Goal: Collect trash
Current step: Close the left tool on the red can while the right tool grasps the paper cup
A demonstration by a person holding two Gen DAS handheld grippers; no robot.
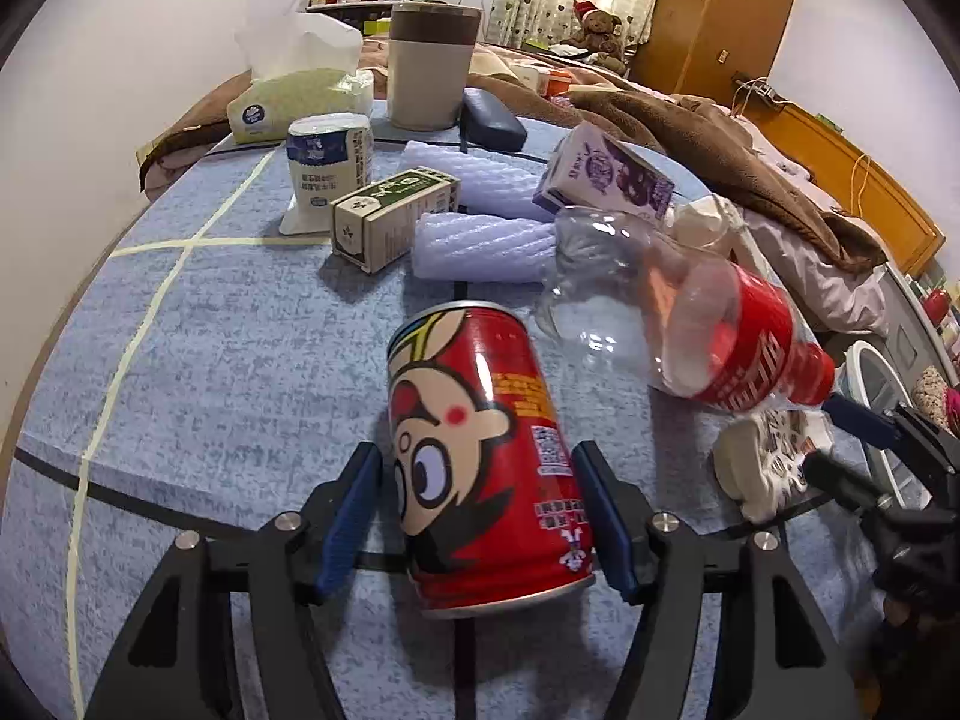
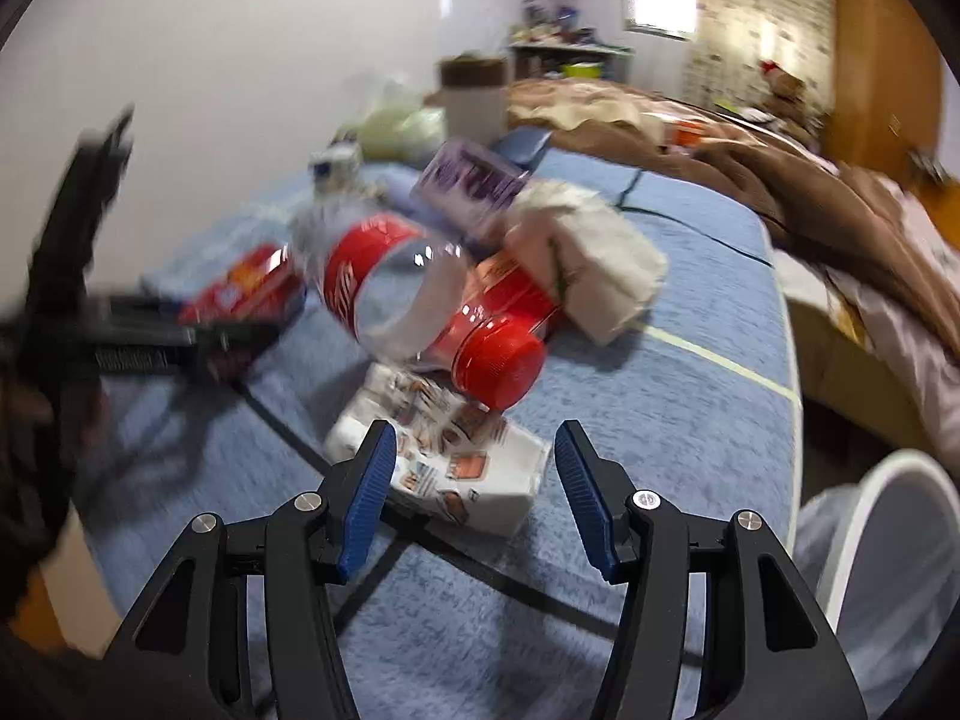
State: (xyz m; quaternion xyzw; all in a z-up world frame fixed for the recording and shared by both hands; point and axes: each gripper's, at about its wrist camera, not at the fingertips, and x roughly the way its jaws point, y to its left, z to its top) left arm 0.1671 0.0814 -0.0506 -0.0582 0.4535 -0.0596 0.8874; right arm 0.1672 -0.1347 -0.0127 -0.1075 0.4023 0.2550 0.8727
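A red cartoon can (image 1: 480,456) lies on the blue table cover between the fingers of my left gripper (image 1: 477,468); the jaws are open and stand a little off its sides. My right gripper (image 2: 474,450) is open around a crushed white printed paper cup (image 2: 456,468), which also shows in the left wrist view (image 1: 768,456). A clear plastic bottle with a red label and cap (image 2: 420,300) lies just beyond the cup and shows in the left wrist view (image 1: 690,312). A white waste bin (image 2: 888,540) stands off the table's right edge. The right wrist view is blurred.
Further back lie a purple milk carton (image 1: 606,177), white foam sleeves (image 1: 486,246), a green-white box (image 1: 390,216), a milk pouch (image 1: 327,168), a tissue pack (image 1: 300,96), a beige canister (image 1: 429,66) and crumpled paper (image 2: 588,252). A bed with brown blankets (image 1: 720,138) lies right.
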